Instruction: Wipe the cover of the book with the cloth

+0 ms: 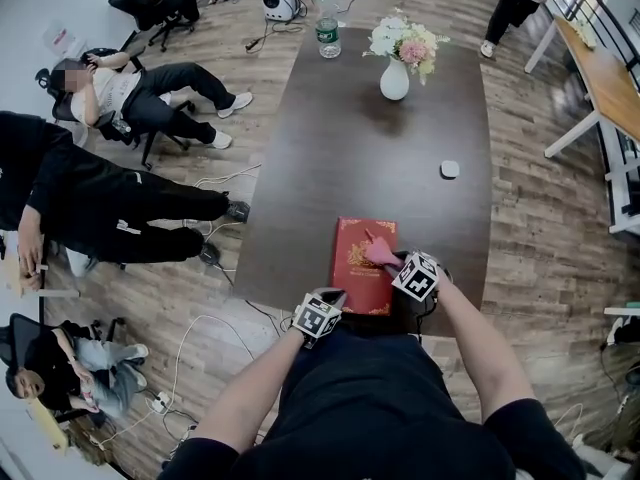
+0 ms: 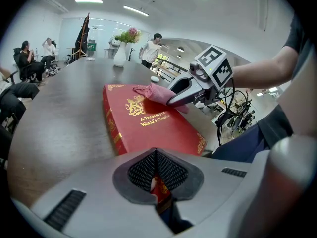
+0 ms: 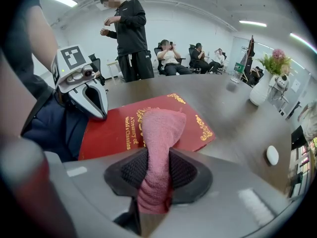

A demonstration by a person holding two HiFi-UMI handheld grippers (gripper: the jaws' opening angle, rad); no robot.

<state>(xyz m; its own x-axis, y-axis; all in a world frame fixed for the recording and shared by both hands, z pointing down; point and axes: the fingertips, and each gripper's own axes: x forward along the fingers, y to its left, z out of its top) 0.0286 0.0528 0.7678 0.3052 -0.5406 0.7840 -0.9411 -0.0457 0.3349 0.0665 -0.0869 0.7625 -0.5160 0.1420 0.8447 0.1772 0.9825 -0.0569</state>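
A red book [image 1: 358,273] with gold lettering lies flat at the near edge of the dark table [image 1: 330,158]. My right gripper [image 1: 386,259] is shut on a pink cloth [image 1: 378,252], whose free end rests on the cover's middle [image 3: 161,125]. In the right gripper view the cloth runs up between the jaws [image 3: 156,182] onto the book [image 3: 114,130]. My left gripper [image 1: 333,298] is at the book's near left corner, and its jaws [image 2: 157,182] are shut on the red and gold edge. The left gripper view also shows the book [image 2: 148,128], the cloth [image 2: 154,93] and the right gripper [image 2: 172,102].
A white vase of flowers [image 1: 395,76] and a water bottle [image 1: 328,36] stand at the table's far end. A small white object [image 1: 450,169] lies on the right side. People sit on chairs [image 1: 130,93] to the left. One person stands beyond the table [image 3: 130,31].
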